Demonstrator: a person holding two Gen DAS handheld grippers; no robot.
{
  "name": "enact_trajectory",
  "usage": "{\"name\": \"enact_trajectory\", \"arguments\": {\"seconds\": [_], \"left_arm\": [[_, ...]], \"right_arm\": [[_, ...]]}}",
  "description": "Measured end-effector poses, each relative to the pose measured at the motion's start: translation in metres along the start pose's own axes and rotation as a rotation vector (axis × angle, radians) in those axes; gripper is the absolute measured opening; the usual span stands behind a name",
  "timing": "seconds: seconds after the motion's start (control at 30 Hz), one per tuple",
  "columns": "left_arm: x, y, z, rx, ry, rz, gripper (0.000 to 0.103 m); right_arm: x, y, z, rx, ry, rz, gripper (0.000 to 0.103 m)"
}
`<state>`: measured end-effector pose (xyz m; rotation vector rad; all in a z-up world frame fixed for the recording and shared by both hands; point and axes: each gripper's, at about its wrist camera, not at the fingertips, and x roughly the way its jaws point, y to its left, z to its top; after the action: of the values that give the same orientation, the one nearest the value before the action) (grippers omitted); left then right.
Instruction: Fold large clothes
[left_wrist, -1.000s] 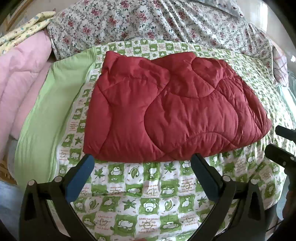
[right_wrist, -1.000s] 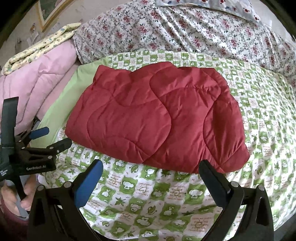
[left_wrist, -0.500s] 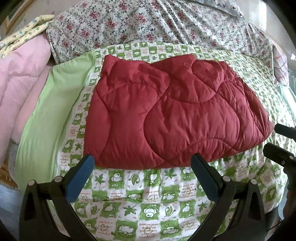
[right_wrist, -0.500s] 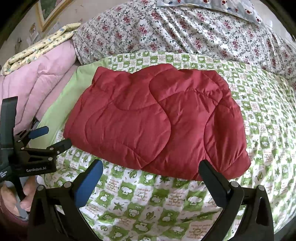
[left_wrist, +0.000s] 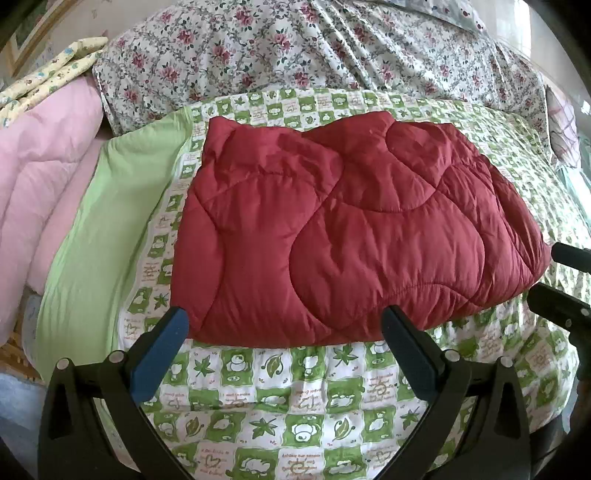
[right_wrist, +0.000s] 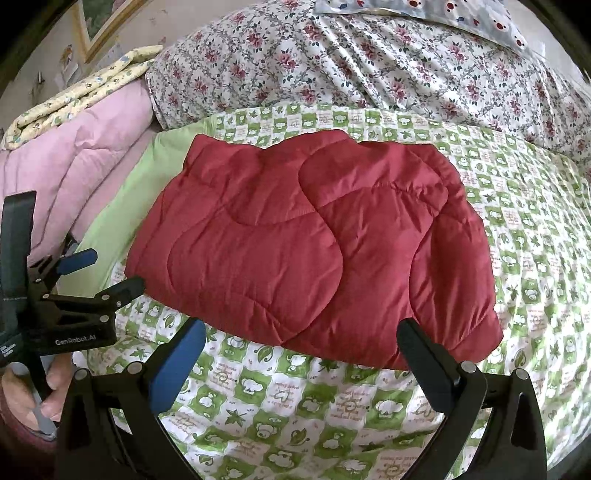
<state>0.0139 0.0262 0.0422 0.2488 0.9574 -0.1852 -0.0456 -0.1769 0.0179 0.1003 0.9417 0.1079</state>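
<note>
The red quilted garment (left_wrist: 343, 236) lies folded on the green-checked bed cover (left_wrist: 295, 424). Left tool (left_wrist: 284, 332) and right tool (right_wrist: 303, 343) both gape empty near its front edge. The right tool's far side is cut off in the left view.

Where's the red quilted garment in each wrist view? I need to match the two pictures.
Left wrist: red garment fills the centre, its near edge just beyond the open left claw.
Right wrist: red garment sits centre, slightly left, ahead of the open right claw.
Shared landmark: the pink quilt, left of the garment in both.
</note>
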Motion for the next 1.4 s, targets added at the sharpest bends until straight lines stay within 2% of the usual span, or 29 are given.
{"name": "enact_trajectory", "arguments": {"seconds": [1.4], "left_arm": [[0.0039,-0.0044,0.0022,0.011,0.000,-0.011,0.103]], "right_arm": [[0.0013,-0.0053,0.0020,0.011,0.003,-0.003,0.103]]}}
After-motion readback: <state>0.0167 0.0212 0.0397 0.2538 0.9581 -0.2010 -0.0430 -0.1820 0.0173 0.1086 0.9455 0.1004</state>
